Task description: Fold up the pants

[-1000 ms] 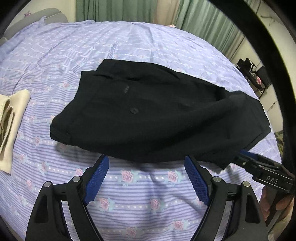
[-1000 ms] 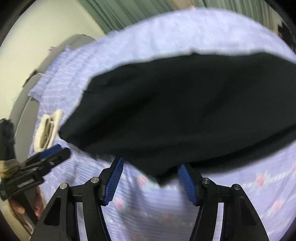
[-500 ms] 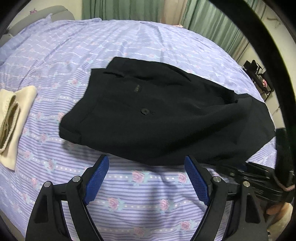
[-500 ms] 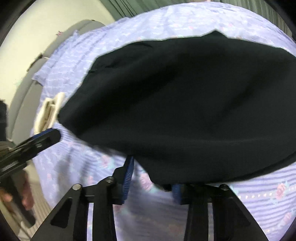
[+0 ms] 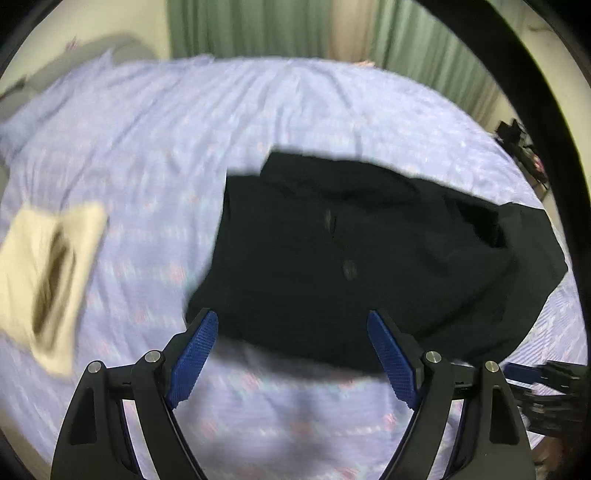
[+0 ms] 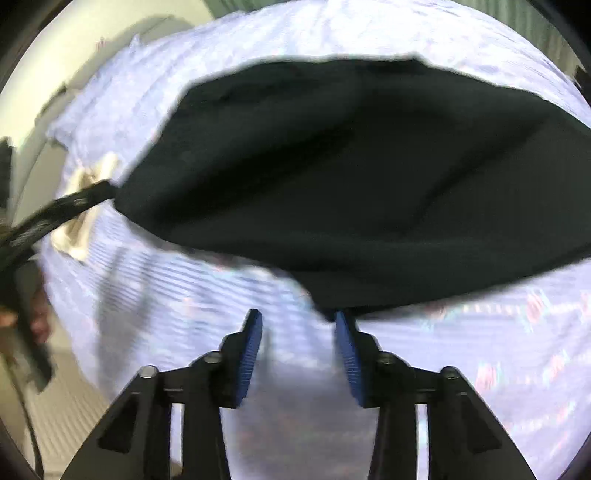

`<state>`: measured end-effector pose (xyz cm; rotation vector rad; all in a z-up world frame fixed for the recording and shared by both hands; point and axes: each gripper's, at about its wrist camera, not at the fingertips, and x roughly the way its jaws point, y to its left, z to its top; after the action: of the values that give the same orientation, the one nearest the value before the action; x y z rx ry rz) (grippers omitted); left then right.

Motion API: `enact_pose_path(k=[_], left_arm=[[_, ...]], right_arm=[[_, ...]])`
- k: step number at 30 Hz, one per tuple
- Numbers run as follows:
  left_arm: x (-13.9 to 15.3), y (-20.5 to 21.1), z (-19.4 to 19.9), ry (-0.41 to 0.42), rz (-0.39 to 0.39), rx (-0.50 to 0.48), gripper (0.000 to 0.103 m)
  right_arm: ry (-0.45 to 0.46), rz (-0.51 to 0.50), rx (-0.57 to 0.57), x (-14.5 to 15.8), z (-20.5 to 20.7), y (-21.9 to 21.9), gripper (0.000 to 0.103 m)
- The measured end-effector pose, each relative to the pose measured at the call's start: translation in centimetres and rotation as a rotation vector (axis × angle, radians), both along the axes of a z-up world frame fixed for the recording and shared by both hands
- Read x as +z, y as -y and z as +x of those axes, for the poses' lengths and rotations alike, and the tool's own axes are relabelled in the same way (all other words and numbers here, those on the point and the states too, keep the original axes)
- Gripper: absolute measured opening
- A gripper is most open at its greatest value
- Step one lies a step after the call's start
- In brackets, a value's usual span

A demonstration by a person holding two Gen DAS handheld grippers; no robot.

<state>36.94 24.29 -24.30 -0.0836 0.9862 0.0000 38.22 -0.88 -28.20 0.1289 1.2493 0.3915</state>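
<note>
Black pants lie folded flat on the bed; in the right wrist view the pants fill the middle. My left gripper hovers open at their near edge, which runs between its blue pads without being pressed. My right gripper has its jaws opening; only bedsheet shows between them, and the pants' near corner lies just beyond its right fingertip. Both views are blurred by motion. The right gripper shows at the lower right of the left wrist view, and the left gripper at the left edge of the right wrist view.
The bed carries a lilac striped sheet with roses. A folded cream garment lies left of the pants. Green curtains hang behind the bed. A person's hand shows at the left, with pale floor below the bed's edge.
My left gripper has moved in over the pants' near edge. My right gripper narrowed on the pants' corner half a second ago; its jaws now stand wider and the corner lies outside them.
</note>
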Motion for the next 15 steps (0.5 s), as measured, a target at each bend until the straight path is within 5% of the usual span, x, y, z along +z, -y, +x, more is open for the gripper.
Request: enact_pose_path(k=[4, 10, 15], left_arm=[[1.5, -1.7, 4.0, 0.063, 0.000, -0.147, 0.084], [-0.2, -3.0, 11.8, 0.031, -0.065, -0.360, 0.083], [-2.9, -4.1, 16.0, -0.042, -0.186, -0.382, 0.073]], right_arm=[[0.183, -0.021, -0.066, 4.5, 1.0, -1.2, 0.072], [0.323, -0.007, -0.158, 4.6, 9.7, -3.3, 0.072], [0.313, 0.059, -0.224, 3.7, 15.4, -5.7, 0.072]])
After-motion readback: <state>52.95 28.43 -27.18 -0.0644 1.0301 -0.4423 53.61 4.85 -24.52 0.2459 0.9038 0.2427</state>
